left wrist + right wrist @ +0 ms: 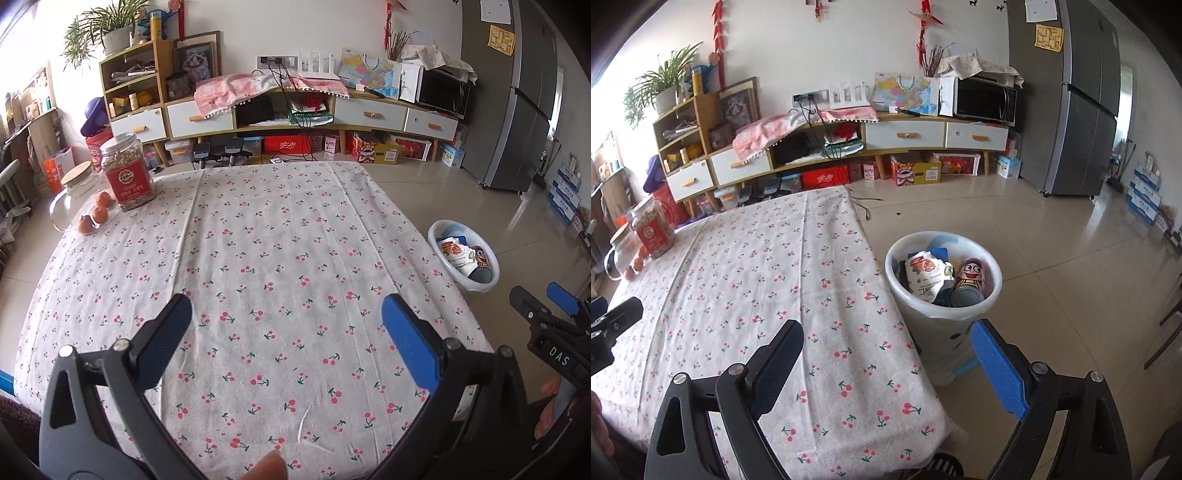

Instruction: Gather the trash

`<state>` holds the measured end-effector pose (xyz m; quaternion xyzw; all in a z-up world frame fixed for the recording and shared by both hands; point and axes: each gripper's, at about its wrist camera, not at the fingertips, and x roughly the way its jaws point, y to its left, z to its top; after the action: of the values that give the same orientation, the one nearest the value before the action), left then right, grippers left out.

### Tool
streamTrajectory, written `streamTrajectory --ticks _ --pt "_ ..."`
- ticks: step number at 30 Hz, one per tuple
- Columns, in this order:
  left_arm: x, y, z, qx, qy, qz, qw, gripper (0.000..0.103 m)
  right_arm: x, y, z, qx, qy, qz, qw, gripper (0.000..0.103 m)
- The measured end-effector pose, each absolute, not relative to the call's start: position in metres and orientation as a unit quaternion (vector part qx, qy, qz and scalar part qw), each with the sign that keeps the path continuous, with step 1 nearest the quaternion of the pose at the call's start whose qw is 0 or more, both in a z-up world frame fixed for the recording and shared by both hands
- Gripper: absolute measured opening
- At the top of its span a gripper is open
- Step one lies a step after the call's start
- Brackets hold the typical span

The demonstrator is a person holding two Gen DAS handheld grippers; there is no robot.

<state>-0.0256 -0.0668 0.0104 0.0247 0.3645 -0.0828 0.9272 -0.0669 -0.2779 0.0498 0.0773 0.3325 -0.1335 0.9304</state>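
A white trash bin [991, 291] stands on the floor beside the table's right edge. It holds a crumpled snack wrapper [925, 275], a cartoon-face can [971, 275] and other trash. It also shows in the left wrist view [487, 275]. My left gripper [286, 314] is open and empty above the cherry-print tablecloth [258, 258]. My right gripper [886, 345] is open and empty over the table's right edge, just before the bin. The right gripper's fingers [561, 297] show at the right of the left wrist view.
A jar of nuts with a red label [127, 173], a glass jar with a cork lid [72, 195] and three oranges [98, 214] sit at the table's far left corner. A long cabinet [295, 110] lines the far wall; a fridge [1086, 99] stands right.
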Motion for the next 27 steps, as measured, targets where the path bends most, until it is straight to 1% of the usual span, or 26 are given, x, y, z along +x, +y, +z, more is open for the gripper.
streamTrajectory --ticks 8,27 --pt "-0.025 -0.069 0.003 0.023 0.381 -0.091 0.920 0.102 -0.065 -0.279 0.047 0.083 0.336 -0.132 0.929 0.094" --pt "-0.031 -0.077 0.005 0.022 0.388 -0.106 0.915 0.102 -0.067 -0.284 0.047 0.090 0.337 -0.135 0.927 0.094"
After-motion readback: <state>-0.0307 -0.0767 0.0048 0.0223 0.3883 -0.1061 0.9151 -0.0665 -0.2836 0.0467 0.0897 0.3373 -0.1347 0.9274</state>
